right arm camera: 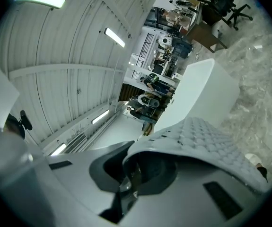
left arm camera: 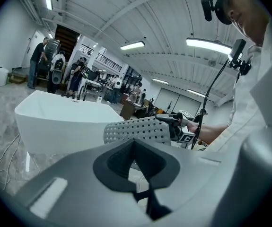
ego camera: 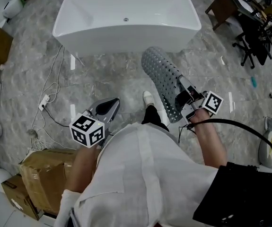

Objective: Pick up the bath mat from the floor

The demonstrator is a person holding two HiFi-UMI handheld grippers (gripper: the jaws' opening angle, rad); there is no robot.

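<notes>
The grey perforated bath mat (ego camera: 162, 77) hangs in the air in front of the person, off the floor, with its far end pointing toward the tub. My right gripper (ego camera: 182, 97) is shut on the mat's near end. In the right gripper view the mat (right arm camera: 211, 141) drapes over the jaws of that gripper (right arm camera: 131, 152). My left gripper (ego camera: 108, 107) is lower left of the mat, apart from it, shut with nothing in it. In the left gripper view the mat (left arm camera: 136, 130) shows beyond the closed tips of the left gripper (left arm camera: 135, 143).
A white bathtub (ego camera: 126, 13) stands ahead on the marble floor. Cables (ego camera: 50, 93) and a power strip lie at the left, and a cardboard box (ego camera: 46, 178) sits near left. A desk (ego camera: 228, 4) and office chair (ego camera: 251, 41) are at the far right. The person's shoe (ego camera: 148, 97) is below the mat.
</notes>
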